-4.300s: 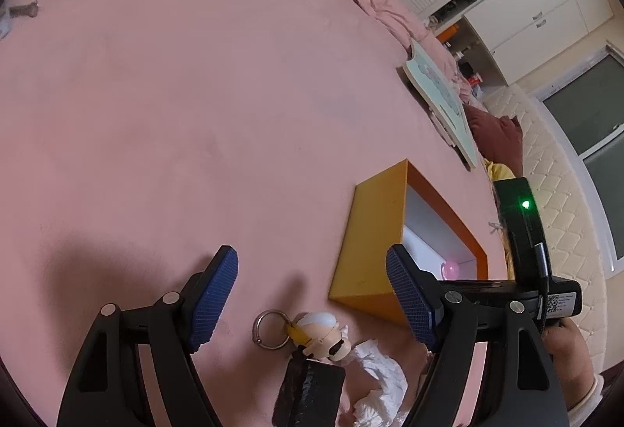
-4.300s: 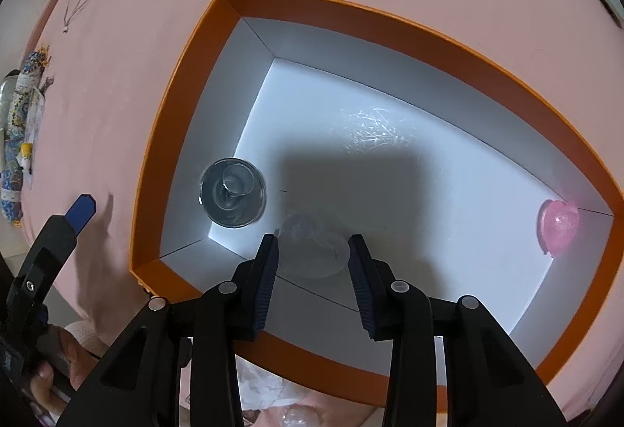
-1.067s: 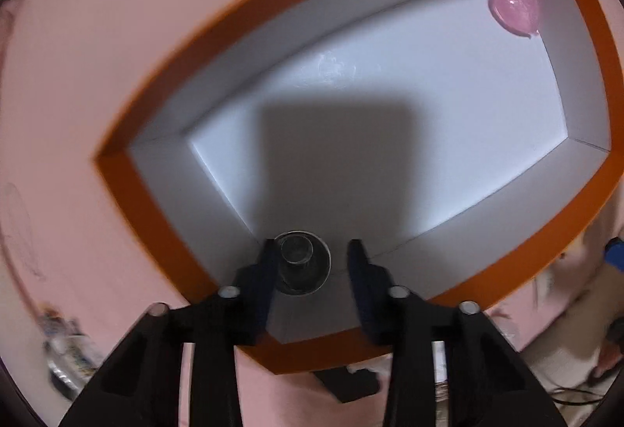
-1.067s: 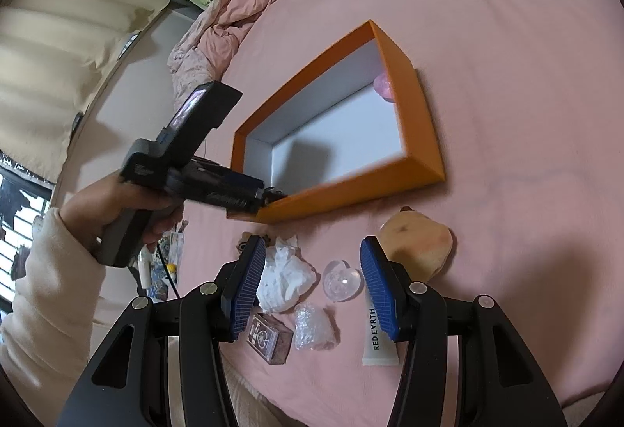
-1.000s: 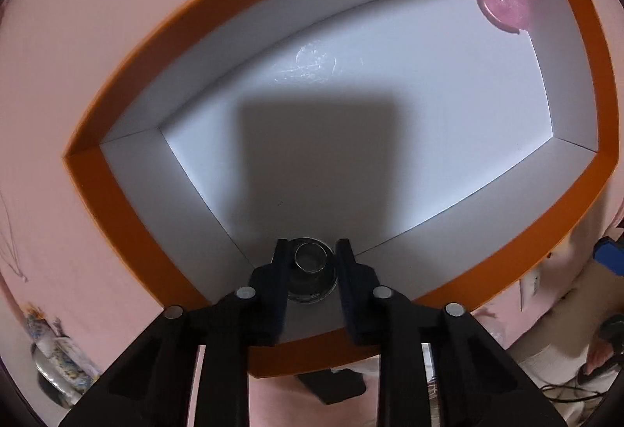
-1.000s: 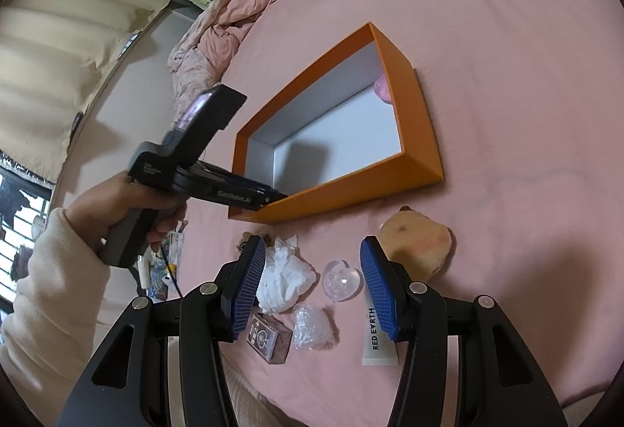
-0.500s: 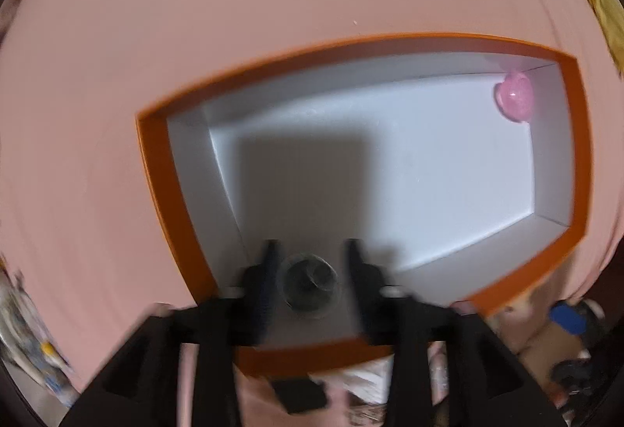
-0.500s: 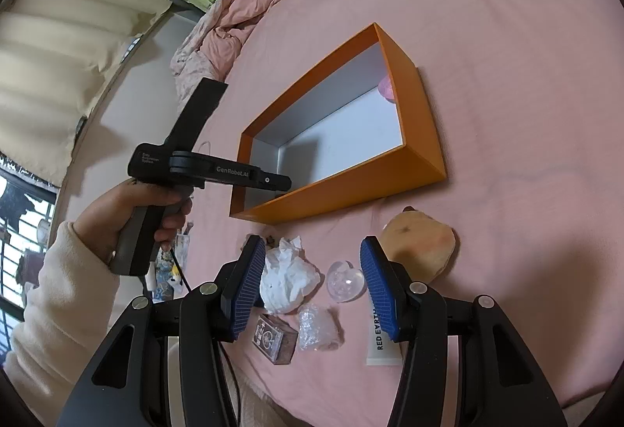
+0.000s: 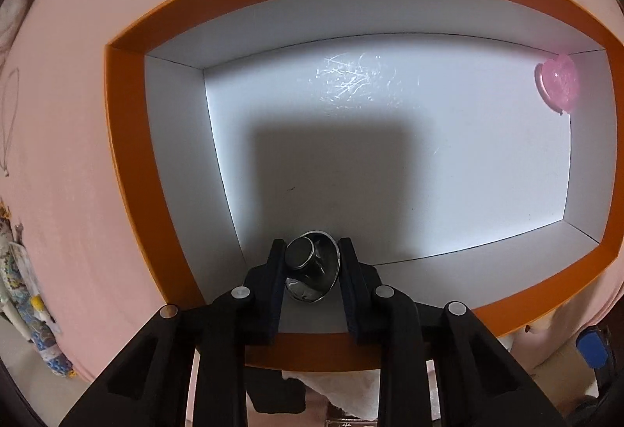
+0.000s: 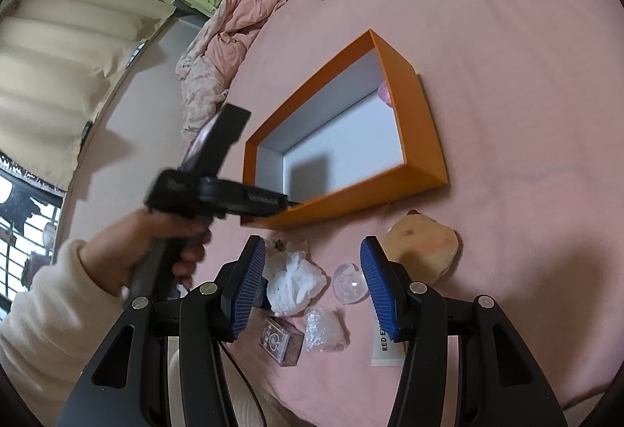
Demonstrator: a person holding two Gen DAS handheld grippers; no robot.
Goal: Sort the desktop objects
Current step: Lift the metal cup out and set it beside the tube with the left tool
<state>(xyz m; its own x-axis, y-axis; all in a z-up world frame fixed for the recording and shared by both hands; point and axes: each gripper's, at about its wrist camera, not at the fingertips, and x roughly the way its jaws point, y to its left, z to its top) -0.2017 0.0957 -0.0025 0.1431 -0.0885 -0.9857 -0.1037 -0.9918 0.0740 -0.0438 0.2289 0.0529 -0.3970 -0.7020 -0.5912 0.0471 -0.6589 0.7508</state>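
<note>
Glass dish [image 9: 311, 270]: small, round, clear, with a dark round centre; sits between the left gripper [image 9: 311, 284] fingers, both pads against its rim, tilted, over the near left corner of the orange box [image 9: 124, 138]. Whether it rests on the box floor or hangs clear, cannot tell. Judged light, rigid, smooth-walled, so likely slippery under a rim pinch, and breakable if dropped.

Ahead of the left fingers: bare white box floor, open room; pink heart stone [image 9: 557, 85] far right corner. Near wall directly under the fingers, left wall close beside them, so little clearance sideways.

Right gripper [image 10: 312, 286]: fingers spread, holding nothing, above the bed [image 10: 526, 95]. Between them lie crumpled tissue [image 10: 294, 284] and a clear heart stone [image 10: 349, 284]; tan flat piece [image 10: 423, 247] beyond the right finger; small card box [image 10: 282, 345], plastic wrap [image 10: 323, 327] and tube [image 10: 384, 345] nearer the wrist. The loose items lie outside the box's near wall.
</note>
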